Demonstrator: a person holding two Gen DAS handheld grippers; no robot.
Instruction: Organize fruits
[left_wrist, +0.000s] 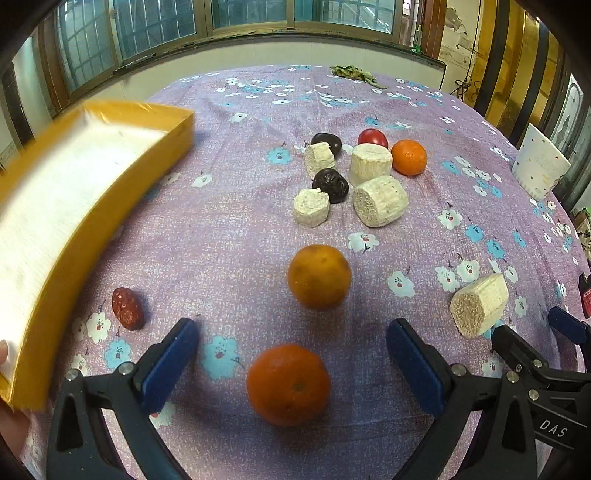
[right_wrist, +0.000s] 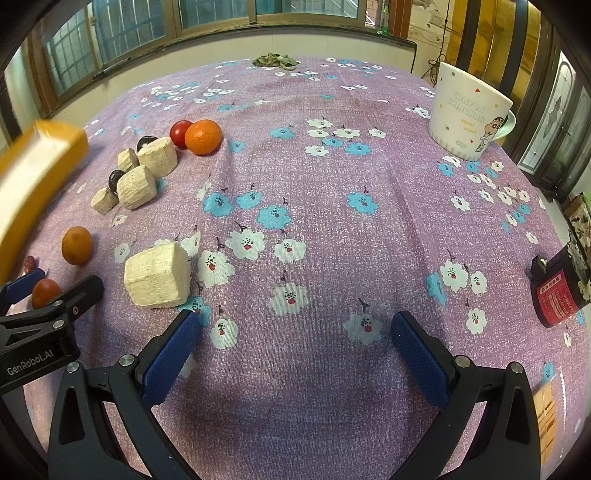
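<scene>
My left gripper (left_wrist: 291, 343) is open, its fingers either side of an orange mandarin (left_wrist: 288, 384) on the purple flowered cloth. A second, yellower mandarin (left_wrist: 319, 276) lies just beyond. Further back is a pile: pale sugarcane chunks (left_wrist: 380, 201), dark wrinkled fruits (left_wrist: 330, 184), a red tomato (left_wrist: 373, 138) and another mandarin (left_wrist: 409, 157). A red date (left_wrist: 127, 308) lies at the left. A yellow box (left_wrist: 85, 206), blurred, is held at the left by a hand. My right gripper (right_wrist: 295, 332) is open and empty over bare cloth; a sugarcane chunk (right_wrist: 157, 275) lies left of it.
A white cartoon mug (right_wrist: 469, 114) stands at the back right. A black and red tin (right_wrist: 557, 291) sits near the right table edge. Dried leaves (right_wrist: 275, 61) lie at the far edge. The other gripper (right_wrist: 40, 321) shows at the left of the right wrist view.
</scene>
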